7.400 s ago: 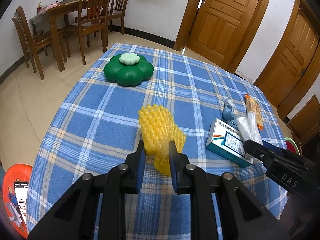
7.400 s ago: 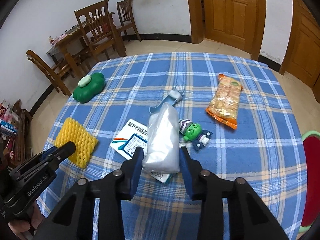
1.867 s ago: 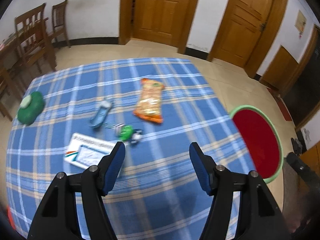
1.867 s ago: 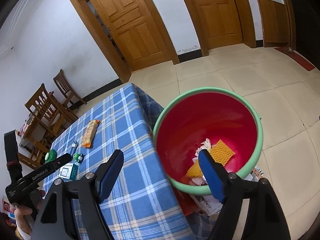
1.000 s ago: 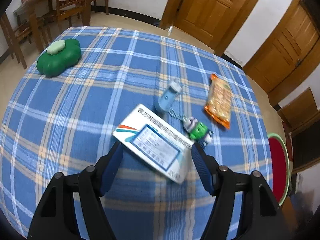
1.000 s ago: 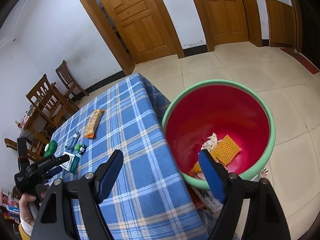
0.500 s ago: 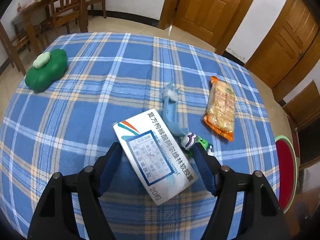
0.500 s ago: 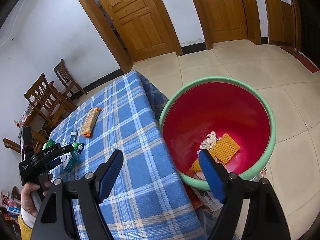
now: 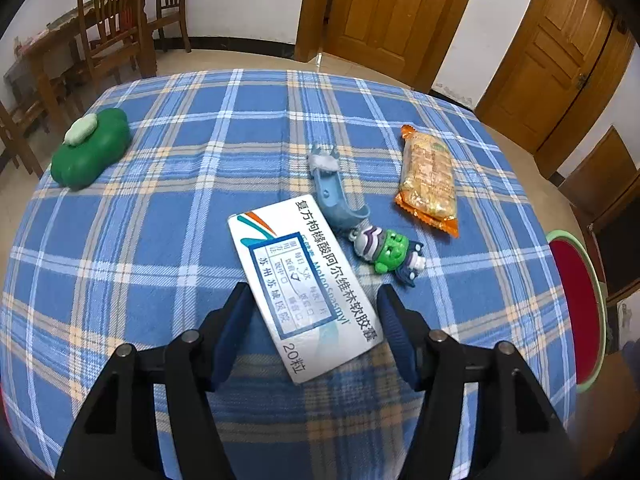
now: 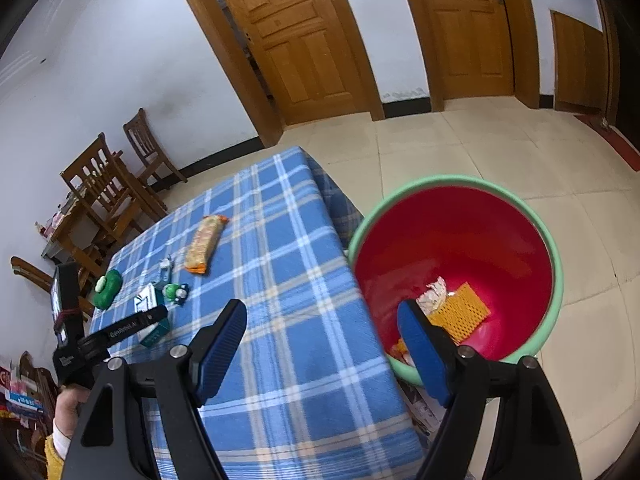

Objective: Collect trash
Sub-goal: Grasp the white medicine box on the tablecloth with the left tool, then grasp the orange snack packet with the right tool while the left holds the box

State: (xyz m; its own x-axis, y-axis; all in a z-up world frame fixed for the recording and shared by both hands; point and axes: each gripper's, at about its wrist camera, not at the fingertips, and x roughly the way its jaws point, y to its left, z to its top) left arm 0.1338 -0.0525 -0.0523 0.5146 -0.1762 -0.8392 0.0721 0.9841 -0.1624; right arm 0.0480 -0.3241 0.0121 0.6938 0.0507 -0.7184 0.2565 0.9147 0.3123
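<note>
Left gripper (image 9: 312, 312) fingers spread wide, straddling near end of medicine box (image 9: 304, 284) flat on plaid tablecloth (image 9: 160, 240); contact not visible. Snack packet (image 9: 428, 180) further right. Right gripper (image 10: 322, 320) fingers spread, empty, over table edge beside red bin (image 10: 460, 240) holding yellow foam net (image 10: 464, 312).

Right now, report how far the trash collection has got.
Done: the yellow foam net and a crumpled wrapper lie in the red bin. In hand: nothing; the left tool is open around the medicine box, and the right tool is open and empty. Left: that box, perhaps the snack packet.
</note>
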